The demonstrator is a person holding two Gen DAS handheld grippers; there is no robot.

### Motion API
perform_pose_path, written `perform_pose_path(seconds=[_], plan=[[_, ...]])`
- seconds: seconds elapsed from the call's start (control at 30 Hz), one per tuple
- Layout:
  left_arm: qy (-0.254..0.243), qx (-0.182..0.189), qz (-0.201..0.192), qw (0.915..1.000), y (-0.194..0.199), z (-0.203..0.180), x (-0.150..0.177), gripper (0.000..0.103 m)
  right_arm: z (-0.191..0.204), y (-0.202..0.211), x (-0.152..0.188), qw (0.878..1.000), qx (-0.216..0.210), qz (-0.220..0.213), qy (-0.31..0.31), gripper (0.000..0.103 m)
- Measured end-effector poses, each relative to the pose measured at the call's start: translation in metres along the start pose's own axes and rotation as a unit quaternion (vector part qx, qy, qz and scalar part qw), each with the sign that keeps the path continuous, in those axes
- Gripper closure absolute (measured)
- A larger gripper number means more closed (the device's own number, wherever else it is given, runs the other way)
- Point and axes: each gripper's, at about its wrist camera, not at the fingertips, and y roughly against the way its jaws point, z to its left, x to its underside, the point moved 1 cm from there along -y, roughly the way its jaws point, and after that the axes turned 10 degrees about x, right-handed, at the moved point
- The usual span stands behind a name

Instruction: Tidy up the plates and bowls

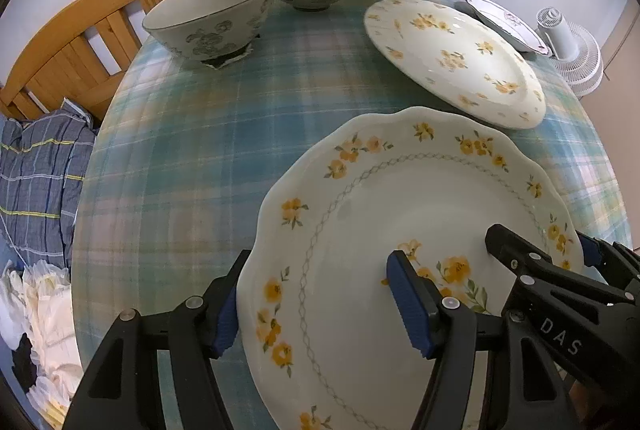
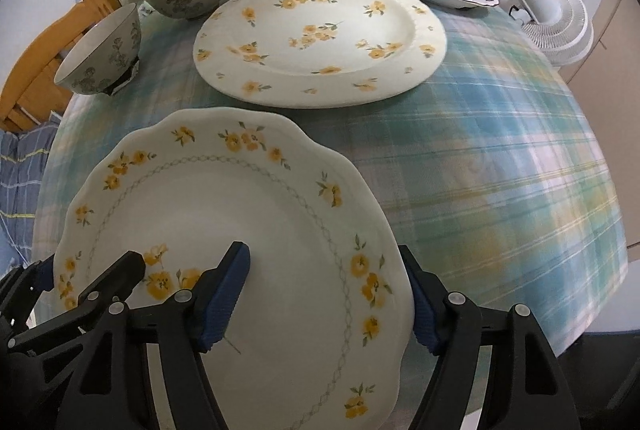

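**Operator:** Status of left wrist view?

**Technician:** Left gripper sits at the lower centre of the frame, straddling the left rim of the scalloped plate. One blue pad stands outside the rim, the other over the plate's face. Whether the pads press the rim or merely bracket it cannot be told. The right gripper enters at the lower right, at the plate's opposite rim. The round flowered plate lies just beyond, upper right; three grey bowls line the top of the frame on the checked tablecloth.

**Operator:** Right wrist view?

**Technician:** The right gripper occupies the lower centre, one finger over the plate's face, the other outside its right rim. The grip is equally unclear here. The scalloped plate fills the lower left.

**Operator:** Procedure for the step in hand?

**Technician:** Likely step: carry the scalloped plate onto the round flowered plate, upper centre.
1. Confirm both grippers bear on opposite rims before lifting.
2. Keep both hands level; a tilt could slide glazed ceramic from the pads.
3. Clear the near edge of the lower plate, centre above it, then lower evenly.
4. Release both sides together.
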Motion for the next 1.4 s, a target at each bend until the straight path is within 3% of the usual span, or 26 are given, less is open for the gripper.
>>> perform_pose_path(seconds=[0.7, 1.07, 1.4], plan=[[0.013, 0.007, -0.033, 0.9993, 0.004, -0.107, -0.015, 0.036, -0.102, 0.014, -0.016, 1.000, 0.001, -0.025, 0.014, 0.027], [0.015, 0.012, -0.047, 0.9987, -0.016, -0.168, -0.035, 0.036, -0.165, 0.004, -0.036, 0.999, 0.006, -0.042, 0.018, 0.027], [-0.002, 0.018, -0.034, 0.9993, -0.044, -0.217, -0.048, 0.036, -0.219, -0.016, -0.049, 0.999, 0.014, -0.036, 0.003, 0.027]])
